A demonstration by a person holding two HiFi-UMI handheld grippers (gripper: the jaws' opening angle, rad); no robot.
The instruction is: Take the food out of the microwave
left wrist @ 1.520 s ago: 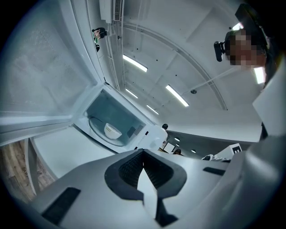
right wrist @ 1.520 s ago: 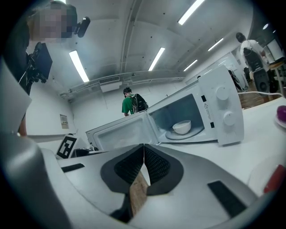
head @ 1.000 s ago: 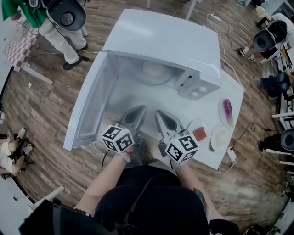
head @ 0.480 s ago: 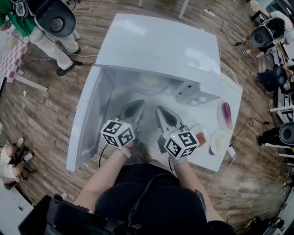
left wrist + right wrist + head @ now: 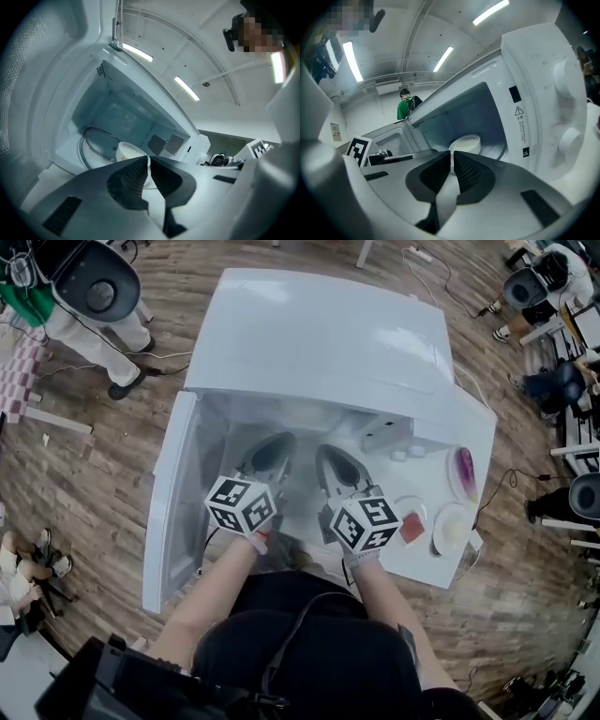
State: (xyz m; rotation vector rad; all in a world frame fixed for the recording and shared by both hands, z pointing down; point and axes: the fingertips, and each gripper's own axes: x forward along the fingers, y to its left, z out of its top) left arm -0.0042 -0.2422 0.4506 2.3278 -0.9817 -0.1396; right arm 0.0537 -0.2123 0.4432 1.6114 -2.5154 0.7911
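Observation:
The white microwave (image 5: 328, 343) stands on a white table with its door (image 5: 173, 502) swung open to the left. Inside on the glass turntable sits a white bowl of food (image 5: 129, 152), also seen in the right gripper view as a bowl (image 5: 465, 142). My left gripper (image 5: 272, 448) and right gripper (image 5: 330, 457) are side by side just in front of the cavity mouth, both pointing in at the bowl. Both are shut with nothing between the jaws. In the head view the microwave's top hides the bowl.
The control panel with two knobs (image 5: 567, 75) is on the microwave's right. On the table to the right lie a red food item on a plate (image 5: 411, 527), a pale dish (image 5: 450, 527) and a purple-filled dish (image 5: 462, 472). People stand around on the wooden floor.
Both grippers have moved forward together toward the microwave's open cavity. They stay shut and empty.

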